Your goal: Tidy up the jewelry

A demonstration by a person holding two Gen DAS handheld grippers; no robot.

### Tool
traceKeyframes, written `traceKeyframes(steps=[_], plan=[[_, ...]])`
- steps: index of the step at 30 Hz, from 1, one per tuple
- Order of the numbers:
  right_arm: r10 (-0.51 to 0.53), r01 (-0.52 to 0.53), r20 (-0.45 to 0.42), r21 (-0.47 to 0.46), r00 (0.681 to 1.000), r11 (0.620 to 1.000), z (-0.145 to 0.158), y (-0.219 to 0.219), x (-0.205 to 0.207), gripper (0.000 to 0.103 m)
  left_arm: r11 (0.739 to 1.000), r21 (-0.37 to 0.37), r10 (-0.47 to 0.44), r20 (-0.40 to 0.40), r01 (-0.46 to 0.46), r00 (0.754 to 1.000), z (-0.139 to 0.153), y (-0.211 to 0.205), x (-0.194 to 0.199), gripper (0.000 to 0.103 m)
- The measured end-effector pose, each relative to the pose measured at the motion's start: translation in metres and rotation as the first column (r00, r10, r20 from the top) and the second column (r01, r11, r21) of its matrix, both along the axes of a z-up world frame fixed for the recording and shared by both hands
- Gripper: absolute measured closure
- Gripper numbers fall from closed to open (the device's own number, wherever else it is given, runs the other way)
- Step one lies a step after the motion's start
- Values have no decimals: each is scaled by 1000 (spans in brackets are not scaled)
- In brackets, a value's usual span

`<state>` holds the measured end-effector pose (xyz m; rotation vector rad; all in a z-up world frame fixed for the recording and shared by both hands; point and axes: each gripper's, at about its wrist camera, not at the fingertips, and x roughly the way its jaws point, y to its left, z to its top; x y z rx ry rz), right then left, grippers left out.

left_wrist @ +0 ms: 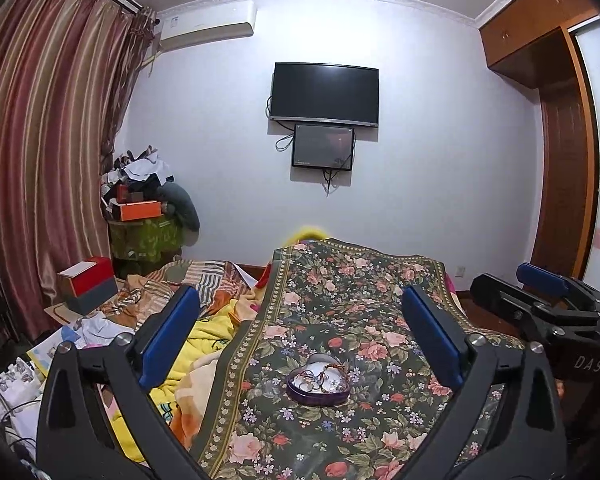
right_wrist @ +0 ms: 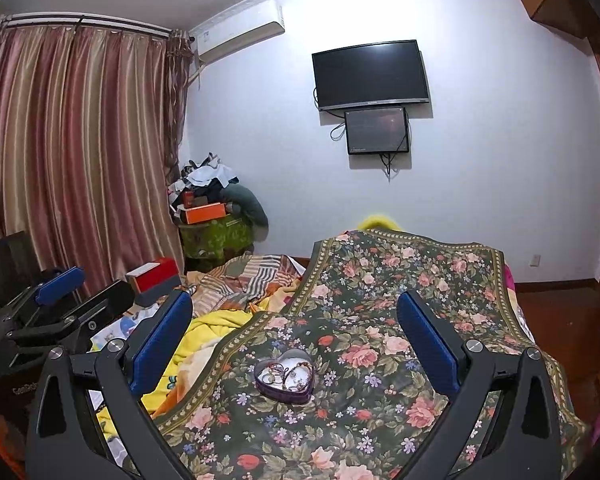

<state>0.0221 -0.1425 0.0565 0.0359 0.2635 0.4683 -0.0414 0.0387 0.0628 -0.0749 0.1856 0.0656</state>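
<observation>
A purple heart-shaped tin [left_wrist: 318,394] lies open on the dark floral cloth [left_wrist: 340,300] on the bed, with bracelets and rings [left_wrist: 320,376] inside. It also shows in the right wrist view [right_wrist: 286,390], with the jewelry [right_wrist: 286,372] in it. My left gripper [left_wrist: 300,320] is open and empty, held above and short of the tin. My right gripper [right_wrist: 296,320] is open and empty, likewise above the cloth. The right gripper shows at the right edge of the left wrist view [left_wrist: 540,292]; the left gripper shows at the left of the right wrist view [right_wrist: 60,292].
A yellow blanket [left_wrist: 208,340] and striped bedding [left_wrist: 204,276] lie left of the cloth. A red and grey box [left_wrist: 88,288] and papers sit at the left. A cluttered green stand [left_wrist: 144,236], curtains [left_wrist: 40,140], wall screens [left_wrist: 324,94] and a wardrobe [left_wrist: 560,140] ring the room.
</observation>
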Motion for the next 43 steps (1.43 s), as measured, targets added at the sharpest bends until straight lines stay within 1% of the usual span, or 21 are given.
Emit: traceKeyframes(steps=[12,17,23,43], plan=[[3,-3,-5,3,1000,1000,0,0,1,2,1000,-24,19,-26,-19,999,-4,7,4,1],[3,-3,-6,5,1000,1000,0,-1,1,1,999,-35,-6,-40,5,999,-6,10,7,0],[1,-1,-8,5,1000,1000,0,-1,1,1,999,-43,-12,-47,10,999,-8,11,8,0],[0,0,-14,7,1000,1000,0,0,0,1,999,-40,-17,-58,15,998,-10,9,10,0]])
